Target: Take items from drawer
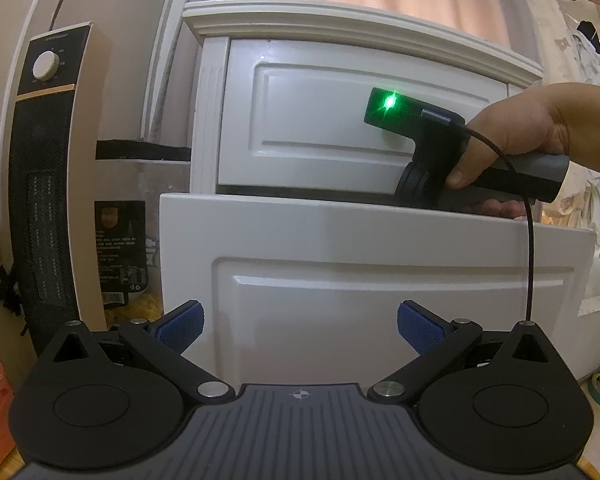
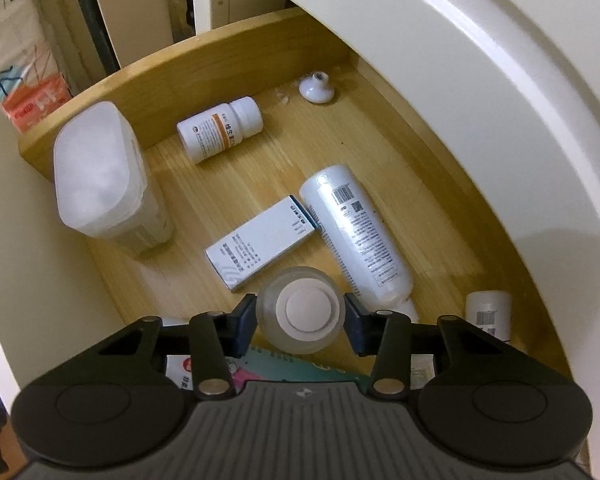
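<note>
In the left wrist view, a heater (image 1: pixel 48 168) stands at 9 o'clock, and the white drawer (image 1: pixel 340 240) is pulled out at centre. The left gripper (image 1: pixel 300 326) waits in front of that drawer panel with its jaws wide apart and nothing between them. At 3 o'clock a hand (image 1: pixel 540 132) tips the right gripper down into the drawer.

Inside the drawer, seen from the right wrist, a tub (image 2: pixel 100 176) stands at 9 o'clock. A pill bottle (image 2: pixel 220 128) lies at 11 o'clock, and a loose knob (image 2: pixel 316 86) at 12. A box (image 2: pixel 260 242) lies at centre, touching a tube (image 2: pixel 356 236) just to its right. A small roll (image 2: pixel 488 312) stands at 4 o'clock.

The right gripper (image 2: pixel 300 318) has a clear jar (image 2: pixel 300 312) with a white cap between its pads (image 2: pixel 244 326), at 6 o'clock. The pads look pressed on both sides of it, so I judge it clamped.

The step in hand is gripping the jar, the first item to come out. Next, I judge, calls for a straight lift, keeping the jar upright and clear of the box corner and the tube end just beside it, then out over the drawer front.
</note>
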The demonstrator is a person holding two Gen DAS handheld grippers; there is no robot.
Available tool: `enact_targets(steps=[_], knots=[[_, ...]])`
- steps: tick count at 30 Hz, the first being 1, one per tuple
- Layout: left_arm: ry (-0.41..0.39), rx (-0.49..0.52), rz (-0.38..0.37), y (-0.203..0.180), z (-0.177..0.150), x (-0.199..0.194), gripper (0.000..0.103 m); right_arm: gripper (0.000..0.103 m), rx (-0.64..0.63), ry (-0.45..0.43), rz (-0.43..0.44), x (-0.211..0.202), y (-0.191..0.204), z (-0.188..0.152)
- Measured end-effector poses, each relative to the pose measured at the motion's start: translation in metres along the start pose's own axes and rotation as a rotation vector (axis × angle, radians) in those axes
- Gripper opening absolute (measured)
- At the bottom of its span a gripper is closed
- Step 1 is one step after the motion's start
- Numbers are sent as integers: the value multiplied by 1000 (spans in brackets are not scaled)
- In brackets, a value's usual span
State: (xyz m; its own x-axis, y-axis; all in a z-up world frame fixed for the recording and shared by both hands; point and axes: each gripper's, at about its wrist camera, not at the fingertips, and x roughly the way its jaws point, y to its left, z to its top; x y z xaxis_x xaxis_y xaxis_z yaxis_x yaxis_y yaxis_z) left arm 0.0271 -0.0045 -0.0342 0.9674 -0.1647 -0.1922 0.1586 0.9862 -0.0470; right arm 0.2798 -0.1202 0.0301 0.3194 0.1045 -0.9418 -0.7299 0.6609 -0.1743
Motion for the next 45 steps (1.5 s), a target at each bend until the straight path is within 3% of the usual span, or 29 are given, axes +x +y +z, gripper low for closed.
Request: enact_targets(steps=[24,45], knots=[[15,18,-20,-5,0,3,103,44,73,-132,43,-38,-20,-18],[14,15,-40,-17,-3,-5,103,44,88,-105,27,-59,-27,-28]])
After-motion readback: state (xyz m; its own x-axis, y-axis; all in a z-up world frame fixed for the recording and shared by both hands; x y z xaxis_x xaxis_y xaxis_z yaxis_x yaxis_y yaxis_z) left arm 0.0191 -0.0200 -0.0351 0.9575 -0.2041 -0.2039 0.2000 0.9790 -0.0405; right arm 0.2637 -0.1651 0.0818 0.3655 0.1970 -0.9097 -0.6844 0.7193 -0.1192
